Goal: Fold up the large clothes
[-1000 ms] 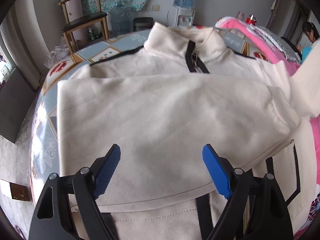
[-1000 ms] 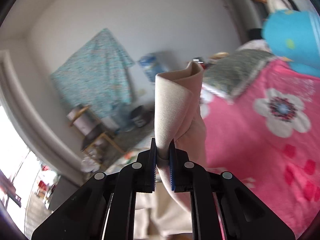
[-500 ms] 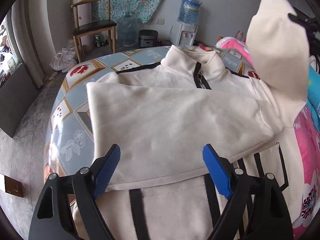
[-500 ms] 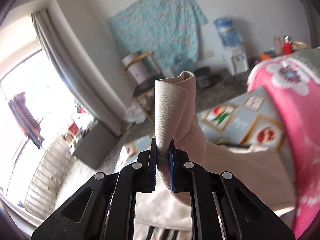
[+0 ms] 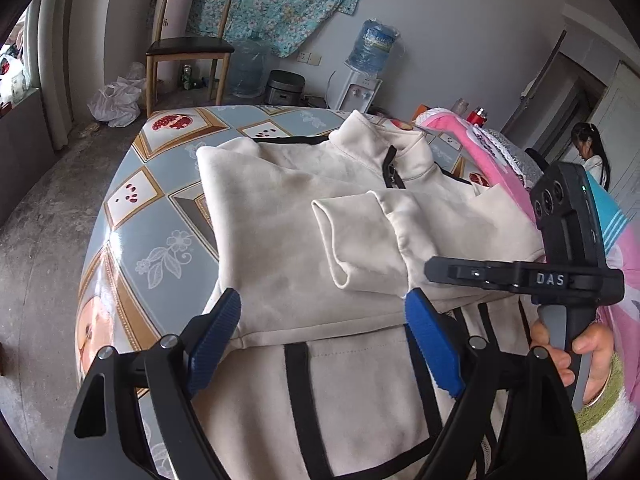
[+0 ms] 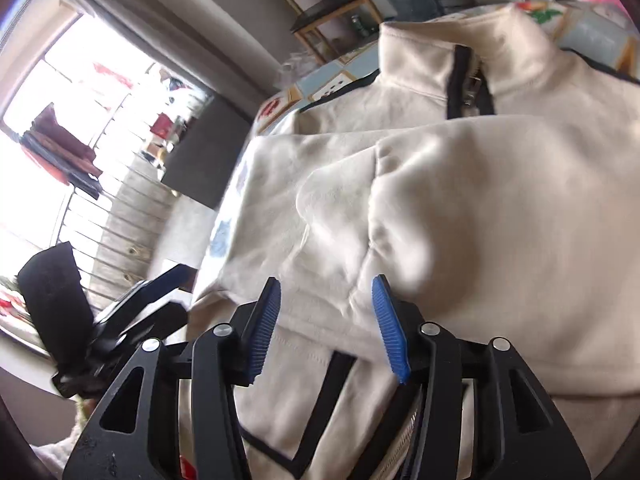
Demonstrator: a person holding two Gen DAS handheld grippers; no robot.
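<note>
The right gripper (image 6: 326, 326) was opening over the sleeve (image 6: 460, 216), its blue pads clear of the cloth. The left gripper (image 5: 324, 340) stood wide apart, holding nothing. The jacket (image 5: 288, 240) lay across the table (image 5: 132, 208).

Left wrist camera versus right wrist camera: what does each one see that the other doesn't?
Only the left wrist view shows the water dispenser, the pink blanket, a person by the doorway and the hand holding the right gripper, whose jaws are opening with nothing between them. Only the right wrist view shows the bright window. Both show the cream jacket, its sleeves folded across, the patterned table and the wooden chair.
</note>
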